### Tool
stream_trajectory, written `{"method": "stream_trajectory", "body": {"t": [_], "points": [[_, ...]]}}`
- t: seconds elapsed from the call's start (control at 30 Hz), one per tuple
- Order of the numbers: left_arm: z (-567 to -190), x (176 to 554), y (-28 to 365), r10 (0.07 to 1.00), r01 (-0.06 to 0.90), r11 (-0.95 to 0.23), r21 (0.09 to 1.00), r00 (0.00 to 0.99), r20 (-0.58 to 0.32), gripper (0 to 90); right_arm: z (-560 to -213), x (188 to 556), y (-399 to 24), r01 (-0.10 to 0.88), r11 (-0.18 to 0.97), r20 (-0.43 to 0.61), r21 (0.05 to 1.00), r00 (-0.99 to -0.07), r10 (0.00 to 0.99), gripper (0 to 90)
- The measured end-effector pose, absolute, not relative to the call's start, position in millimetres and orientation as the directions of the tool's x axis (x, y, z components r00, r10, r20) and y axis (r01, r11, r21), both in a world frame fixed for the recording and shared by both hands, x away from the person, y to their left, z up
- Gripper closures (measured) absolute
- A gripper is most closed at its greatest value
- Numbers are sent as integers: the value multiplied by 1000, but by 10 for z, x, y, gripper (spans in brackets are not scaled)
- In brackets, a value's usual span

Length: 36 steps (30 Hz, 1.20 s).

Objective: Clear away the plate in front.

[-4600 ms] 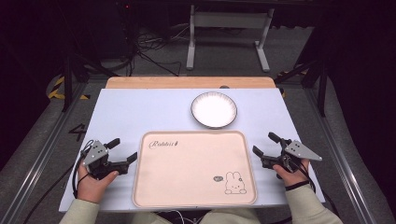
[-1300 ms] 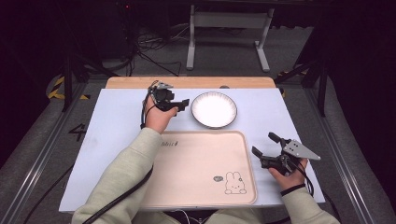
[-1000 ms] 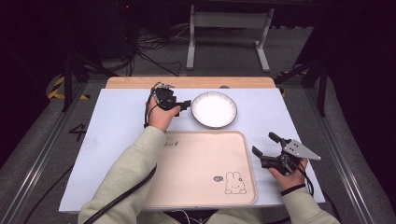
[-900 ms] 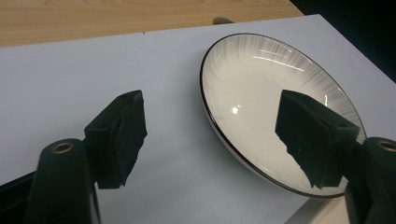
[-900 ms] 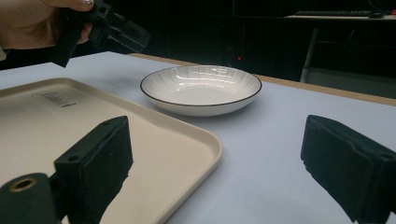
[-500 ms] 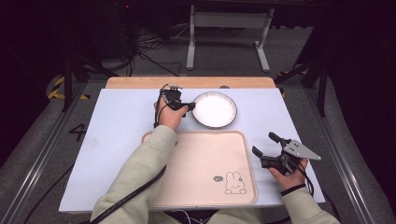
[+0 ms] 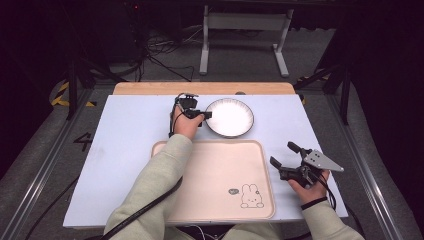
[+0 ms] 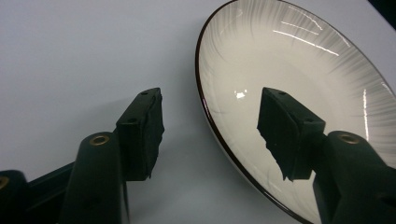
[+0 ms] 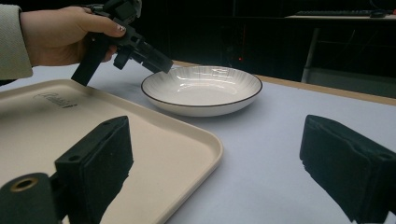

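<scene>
A white plate [image 7: 230, 117] with a dark rim stands on the far middle of the table; it is also in the left gripper view [image 8: 299, 93] and the right gripper view [image 9: 201, 88]. My left gripper [image 7: 206, 114] is at the plate's left rim, open, with one jaw over the plate and the other over the table [image 8: 212, 123]. A beige tray [image 7: 220, 175] with a rabbit drawing lies at the near middle. My right gripper [image 7: 282, 154] rests open by the tray's right edge [image 9: 215, 158], nothing between its jaws.
The pale blue table [image 7: 120, 130] has a wooden strip [image 7: 200, 88] along its far edge. Behind it stand a metal frame [image 7: 242, 30] and cables on the dark floor. My left sleeve [image 7: 150, 185] crosses the tray's left part.
My left gripper left the table's near left, reached to the far middle and has slid right up to the plate's rim. The right gripper has stayed put.
</scene>
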<state>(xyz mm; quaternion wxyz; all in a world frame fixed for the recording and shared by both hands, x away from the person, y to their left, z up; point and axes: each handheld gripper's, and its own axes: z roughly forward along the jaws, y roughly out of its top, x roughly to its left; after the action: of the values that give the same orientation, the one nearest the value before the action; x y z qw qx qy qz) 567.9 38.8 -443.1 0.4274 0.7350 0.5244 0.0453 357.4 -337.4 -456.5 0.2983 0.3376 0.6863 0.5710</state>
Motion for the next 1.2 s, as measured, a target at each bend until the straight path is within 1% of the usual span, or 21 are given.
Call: {"method": "stream_trajectory", "body": {"t": [0.27,0.43,0.47,0.5,0.63,0.7,0.87,1.07,1.2], "points": [[-4497,5716,356,814,747,-94,658,439,-381,483,-4565,3569,-3371,122,122,-26,985,-593,805,99],[-4529,5724,318,812,744,-118,658,454,-367,595,-4565,3572,-3374,125,117,-21,985,-591,806,101],[-4547,5732,309,811,751,-121,649,452,-371,595,-4565,3573,-3376,126,115,-19,985,-591,807,101],[-4547,5732,309,811,751,-121,649,452,-371,629,-4565,3573,-3376,126,115,-19,985,-591,807,101],[-4572,5746,292,800,751,-108,651,454,-391,657,-4565,3575,-3377,128,114,-17,985,-591,807,104],[-4580,5750,281,794,756,-103,647,454,-404,705,-4565,3576,-3379,129,114,-15,985,-592,806,106],[-4595,5761,301,783,779,-52,625,421,-459,729,-4565,3576,-3381,131,111,-12,985,-591,806,110],[-4616,5753,294,784,786,-12,618,392,-482,735,-4565,3578,-3382,132,111,-11,985,-592,806,113],[-4642,5756,328,767,792,25,611,376,-520,762,-4565,3578,-3380,132,112,-12,985,-592,805,116]]}}
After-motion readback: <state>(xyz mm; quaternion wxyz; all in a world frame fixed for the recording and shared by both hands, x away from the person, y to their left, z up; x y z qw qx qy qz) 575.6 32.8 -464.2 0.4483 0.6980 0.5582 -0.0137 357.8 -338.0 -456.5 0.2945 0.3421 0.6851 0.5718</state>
